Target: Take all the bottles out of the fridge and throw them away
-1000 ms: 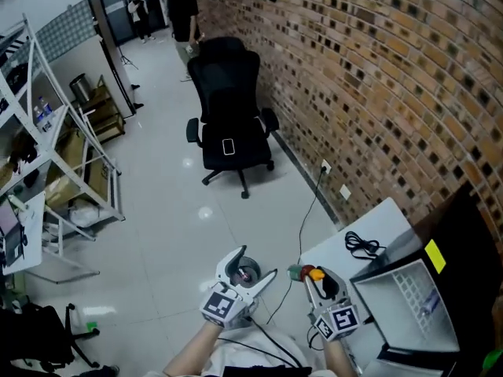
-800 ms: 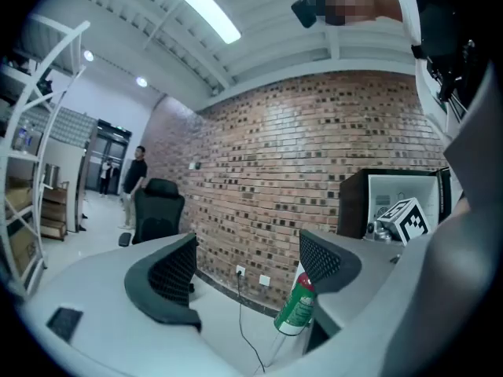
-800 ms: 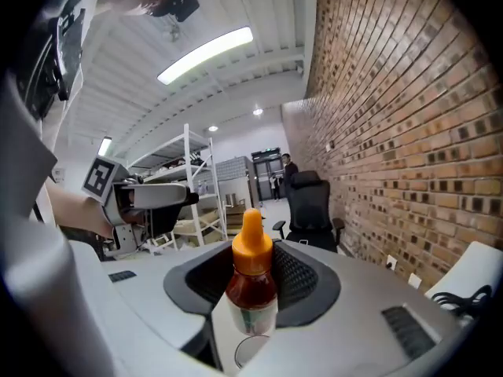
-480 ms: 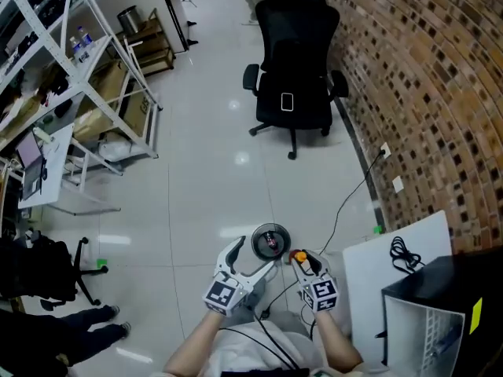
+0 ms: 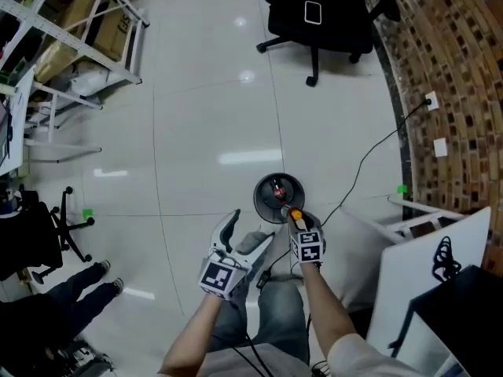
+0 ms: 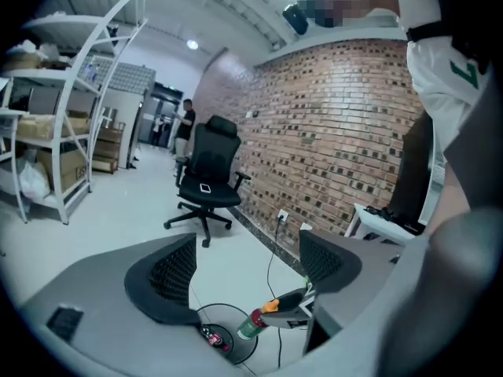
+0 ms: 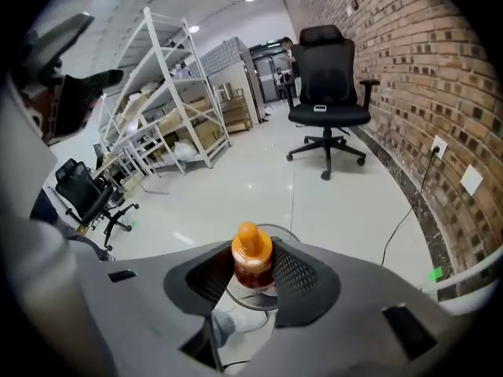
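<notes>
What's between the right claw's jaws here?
An orange-capped bottle, clamped by the right claw; the right gripper view shows it plainly.

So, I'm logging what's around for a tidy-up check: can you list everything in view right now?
bottle: one, orange cap, reddish body, clamped in the right gripper near the bin
bin: one, black, round, on the floor
item in bin: one, red label, inside the bin
office chair: one, black, by the brick wall
shelving rack: one, white, upper left of the head view
brick wall: one, red-brown, right side
table: one, white, lower right
floor cable: one, black, on the floor beside the wall
left gripper: one, grey, jaws apart, nothing between them
right gripper: one, grey, closed on the bottle
</notes>
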{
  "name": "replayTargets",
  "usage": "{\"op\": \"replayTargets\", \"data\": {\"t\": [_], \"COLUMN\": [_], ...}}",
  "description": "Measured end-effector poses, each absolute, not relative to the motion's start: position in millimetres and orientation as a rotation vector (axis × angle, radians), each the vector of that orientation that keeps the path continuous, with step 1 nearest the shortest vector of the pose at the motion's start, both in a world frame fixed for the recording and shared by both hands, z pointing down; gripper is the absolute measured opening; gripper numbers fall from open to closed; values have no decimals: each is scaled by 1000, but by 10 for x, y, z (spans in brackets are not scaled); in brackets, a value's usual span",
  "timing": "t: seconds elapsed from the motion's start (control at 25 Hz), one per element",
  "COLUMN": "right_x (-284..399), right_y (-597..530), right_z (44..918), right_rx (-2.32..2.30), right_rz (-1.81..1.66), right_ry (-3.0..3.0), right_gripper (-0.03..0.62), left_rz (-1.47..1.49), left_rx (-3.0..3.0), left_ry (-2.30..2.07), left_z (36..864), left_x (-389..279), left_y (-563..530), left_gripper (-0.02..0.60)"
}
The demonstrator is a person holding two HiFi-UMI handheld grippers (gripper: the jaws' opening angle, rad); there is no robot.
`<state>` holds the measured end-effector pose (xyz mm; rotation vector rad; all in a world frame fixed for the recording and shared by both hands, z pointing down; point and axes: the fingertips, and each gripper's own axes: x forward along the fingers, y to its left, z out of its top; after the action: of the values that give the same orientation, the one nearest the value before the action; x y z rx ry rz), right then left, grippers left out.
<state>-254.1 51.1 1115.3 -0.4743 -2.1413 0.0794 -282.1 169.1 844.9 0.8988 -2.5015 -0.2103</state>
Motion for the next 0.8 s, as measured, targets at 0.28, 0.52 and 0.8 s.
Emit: {"op": "replayTargets", "data": {"t": [0.28, 0.52, 0.8], "right_x": [-2350, -2261, -2074], "right_y": [819, 1057, 1002], "right_z": [12459, 13107, 13005], "right_rx": [-550, -628, -529], "right_rz": [71, -20, 262], "right_ry": [-1893, -1732, -1764], "right_gripper": [160, 161, 184], "left_rz": [-171, -147, -105], "left_rx": [917, 896, 939], "left_ry": [-2394, -2368, -2347], "left_z": [9340, 9646, 9763], "left_x": [-2906, -2979, -2798], "left_y": [1641, 1827, 1821], "left_gripper": [402, 402, 402]}}
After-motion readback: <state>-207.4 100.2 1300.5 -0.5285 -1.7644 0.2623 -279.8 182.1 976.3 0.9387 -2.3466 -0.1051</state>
